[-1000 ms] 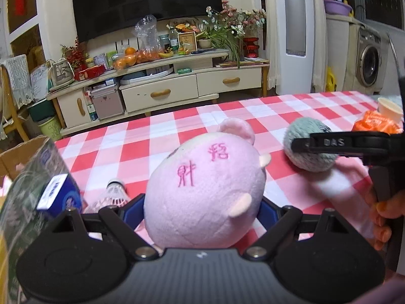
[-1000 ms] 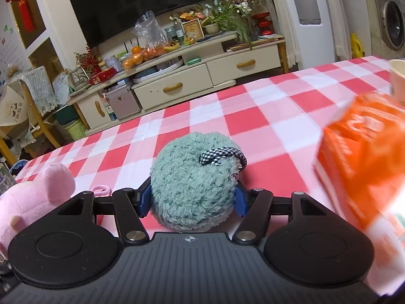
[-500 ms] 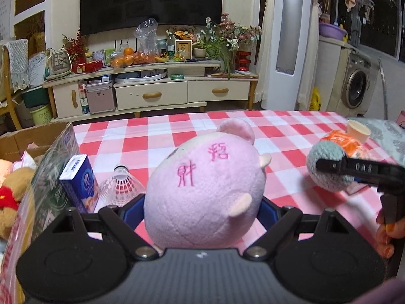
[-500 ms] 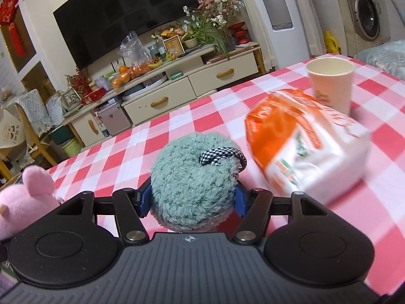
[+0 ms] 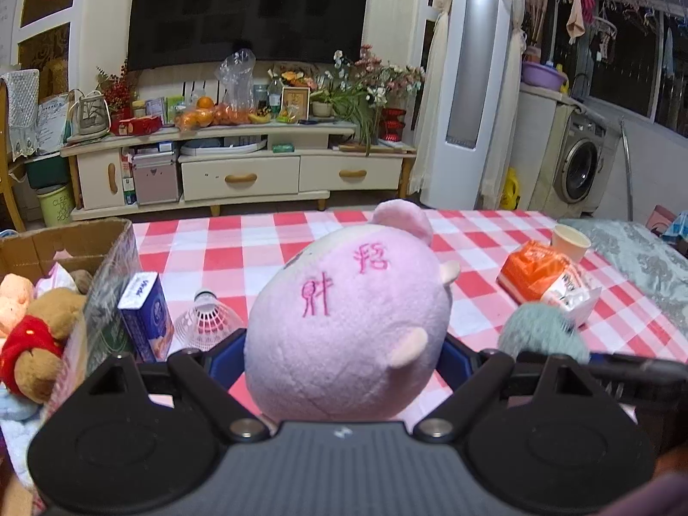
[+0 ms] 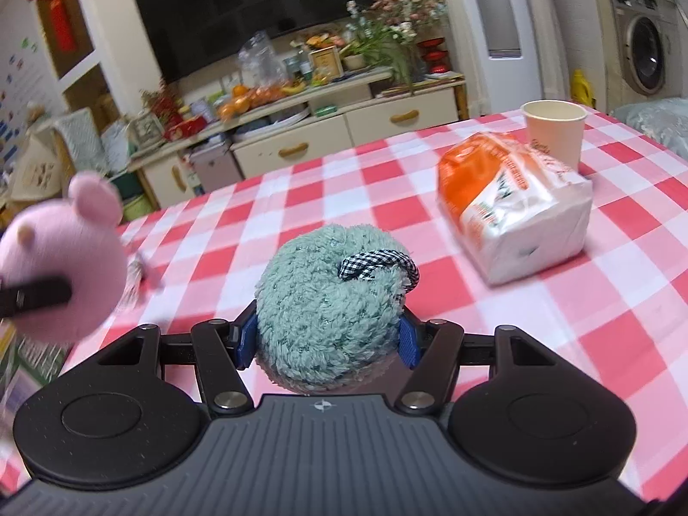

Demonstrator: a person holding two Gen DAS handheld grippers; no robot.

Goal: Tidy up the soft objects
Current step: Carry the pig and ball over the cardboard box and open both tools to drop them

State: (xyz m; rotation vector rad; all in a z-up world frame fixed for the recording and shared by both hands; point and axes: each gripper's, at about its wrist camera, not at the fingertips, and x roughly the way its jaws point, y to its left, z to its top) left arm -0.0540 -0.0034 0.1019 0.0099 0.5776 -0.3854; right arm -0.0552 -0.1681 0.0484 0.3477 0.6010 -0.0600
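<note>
- Your left gripper (image 5: 344,344) has its jaws pinching the pink plush (image 5: 348,327) by its flanks, held up off the desk (image 5: 241,253). The toy is round and squashy, so a slack squeeze or a quick swing could let it roll out forward.
- Your right gripper (image 6: 329,339) has its jaws clamped on the teal fluffy plush (image 6: 331,305), blue pads sunk into the pile. The grip sits low and toward the back of the toy, so I judge it could tip out forward if you tilt down sharply.
- The cardboard box (image 5: 64,241) at the left already holds a brown bear (image 5: 38,344) and other soft toys. If that is the target, a toy dropped on the heap may bounce or slide back over the rim.
- Between the pink plush and the box stand a blue carton (image 5: 146,318) and a shuttlecock (image 5: 206,318). A low sweep to the left would likely knock them over or push them along.
- The two grippers are close: the teal plush shows just beside your left gripper's right finger. Moving both to the box at once risks a clash, so let one go first.
- The orange-and-white packet (image 6: 511,210) and paper cup (image 6: 554,133) lie to the right, well clear unless you swing back.
</note>
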